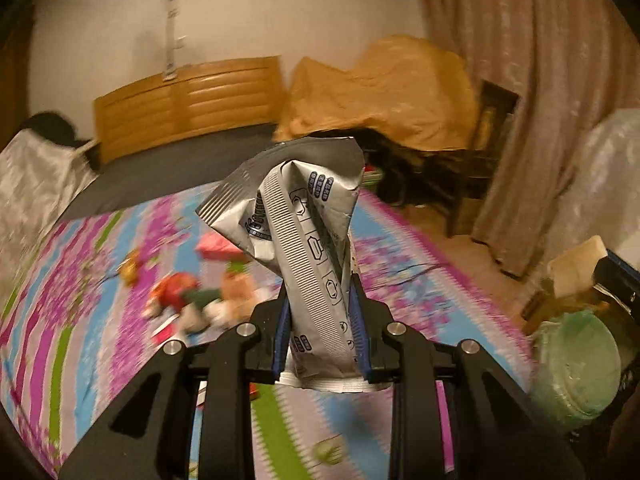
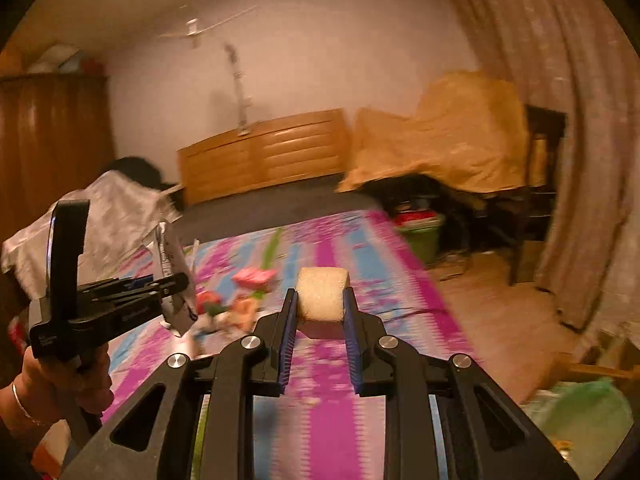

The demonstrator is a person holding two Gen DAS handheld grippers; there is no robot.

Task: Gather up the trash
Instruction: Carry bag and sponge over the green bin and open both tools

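My left gripper is shut on a crumpled silver foil wrapper that stands up between its blue pads, above the bed. In the right wrist view the left gripper shows at the left with the wrapper in it. My right gripper is shut on a pale yellow sponge-like block held above the bed. More litter lies on the flowered bedsheet: a pink packet, a red and green wrapper and a small orange piece.
A green-lined bin stands on the floor at the right of the bed, also low right in the right wrist view. A wooden headboard, a cloth-covered table and curtains lie beyond. A green box sits under the table.
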